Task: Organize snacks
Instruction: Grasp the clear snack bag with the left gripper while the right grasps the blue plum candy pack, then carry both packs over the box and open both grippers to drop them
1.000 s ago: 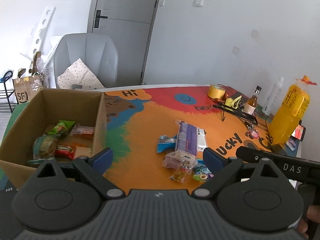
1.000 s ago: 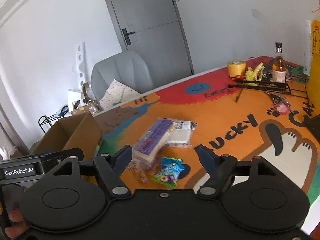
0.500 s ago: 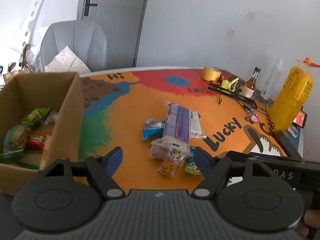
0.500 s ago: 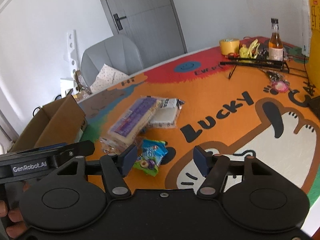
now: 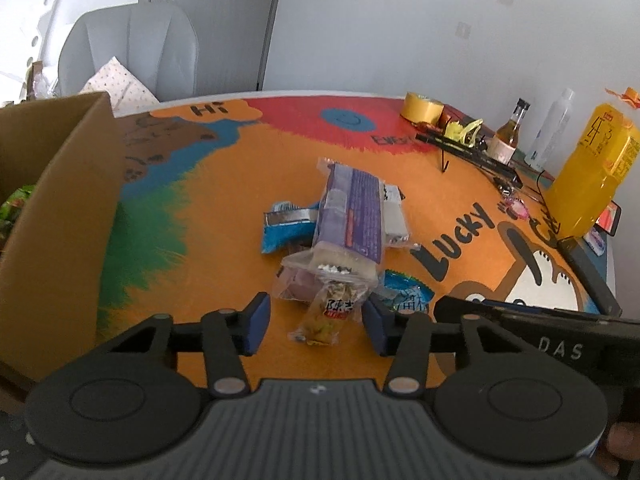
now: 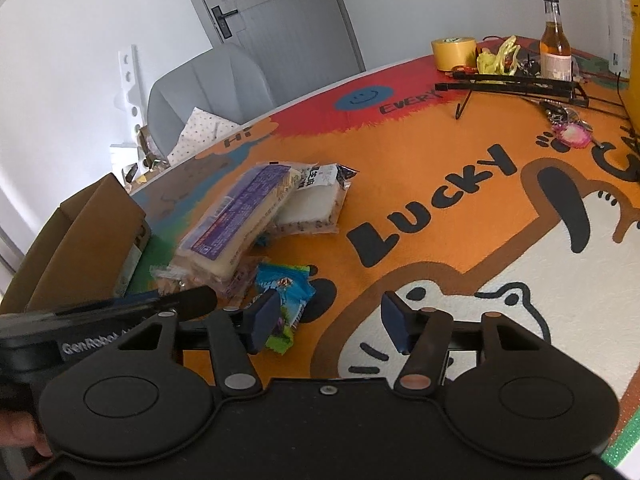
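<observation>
White walls and a grey door back a table (image 5: 224, 208) covered with a bright orange cartoon mat lettered "LUCKY". At its left edge stands an open cardboard box (image 5: 60, 216); only a sliver of its inside shows in the left wrist view, with green wrappers (image 5: 16, 204) lying in it — what else it holds cannot be told.

Snacks lie in a loose heap at the middle of the mat: a long purple-labelled pack (image 5: 354, 216) rests on top, a white-wrapped pack (image 6: 312, 204) lies just beside and partly under it, and a blue packet (image 5: 286, 228) lies on its box side. A clear-wrapped bar with a red label (image 5: 332, 308) lies at the near end of the heap, touching a blue-green candy packet (image 6: 286, 292).

Blue-padded, the left gripper (image 5: 316, 320) is closing with the red-labelled bar between its jaws; the pads have not met the wrapper — gaps show on both sides. The right gripper (image 6: 332, 320) is closing too, its left finger (image 6: 266, 316) over the blue-green candy packet, the bare mat between its jaws.

At the far right stand a roll of yellow tape (image 5: 422, 106), a small amber bottle (image 5: 508, 136), a clear bottle (image 5: 550, 128) and a large yellow jug (image 5: 592, 176).
</observation>
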Tool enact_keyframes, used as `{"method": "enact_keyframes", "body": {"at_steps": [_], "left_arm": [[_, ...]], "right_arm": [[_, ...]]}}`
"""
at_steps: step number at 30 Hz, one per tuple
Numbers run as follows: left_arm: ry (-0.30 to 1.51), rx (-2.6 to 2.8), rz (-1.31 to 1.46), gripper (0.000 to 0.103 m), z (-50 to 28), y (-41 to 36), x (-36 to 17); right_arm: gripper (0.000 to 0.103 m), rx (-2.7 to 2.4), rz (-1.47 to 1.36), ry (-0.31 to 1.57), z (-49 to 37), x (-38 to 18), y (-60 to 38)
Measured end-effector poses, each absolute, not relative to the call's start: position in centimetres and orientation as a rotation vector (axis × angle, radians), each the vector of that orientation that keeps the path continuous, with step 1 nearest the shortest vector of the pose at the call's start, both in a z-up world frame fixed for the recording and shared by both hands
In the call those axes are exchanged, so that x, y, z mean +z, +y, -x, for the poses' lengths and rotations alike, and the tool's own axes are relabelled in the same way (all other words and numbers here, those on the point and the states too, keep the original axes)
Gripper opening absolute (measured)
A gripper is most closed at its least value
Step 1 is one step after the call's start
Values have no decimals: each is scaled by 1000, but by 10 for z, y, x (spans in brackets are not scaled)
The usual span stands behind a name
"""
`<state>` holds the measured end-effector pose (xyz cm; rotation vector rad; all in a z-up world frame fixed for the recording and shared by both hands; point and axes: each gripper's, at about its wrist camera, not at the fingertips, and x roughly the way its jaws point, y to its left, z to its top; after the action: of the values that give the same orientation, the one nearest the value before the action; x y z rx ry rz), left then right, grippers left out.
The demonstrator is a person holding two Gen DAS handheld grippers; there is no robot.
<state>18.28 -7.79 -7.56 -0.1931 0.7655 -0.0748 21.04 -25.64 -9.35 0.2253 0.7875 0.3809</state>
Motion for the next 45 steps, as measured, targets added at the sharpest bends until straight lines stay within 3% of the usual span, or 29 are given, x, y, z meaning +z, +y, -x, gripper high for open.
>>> {"method": "enact_keyframes", "body": {"at_steps": [1, 3, 5, 21, 23, 24, 29, 45], "left_arm": [[772, -79, 193, 42, -185, -78, -78], [797, -88, 197, 21, -188, -77, -82], [804, -83, 204, 19, -189, -75, -83], [756, -6, 210, 18, -171, -43, -62], [751, 1, 213, 18, -169, -40, -61], [751, 5, 214, 18, -168, -39, -61], [737, 1, 214, 18, -163, -38, -55], [650, 21, 220, 18, -133, -24, -23]], "right_arm": [[57, 383, -230, 790, -212, -94, -256], [57, 390, -235, 793, -214, -93, -253], [57, 399, -235, 795, -217, -93, -249], [59, 406, -133, 801, -225, -99, -205], [51, 401, -92, 795, -222, -99, -200], [41, 409, -85, 797, -221, -99, -199], [34, 424, -77, 791, -212, -96, -205], [31, 465, -112, 661, -186, -56, -209]]}}
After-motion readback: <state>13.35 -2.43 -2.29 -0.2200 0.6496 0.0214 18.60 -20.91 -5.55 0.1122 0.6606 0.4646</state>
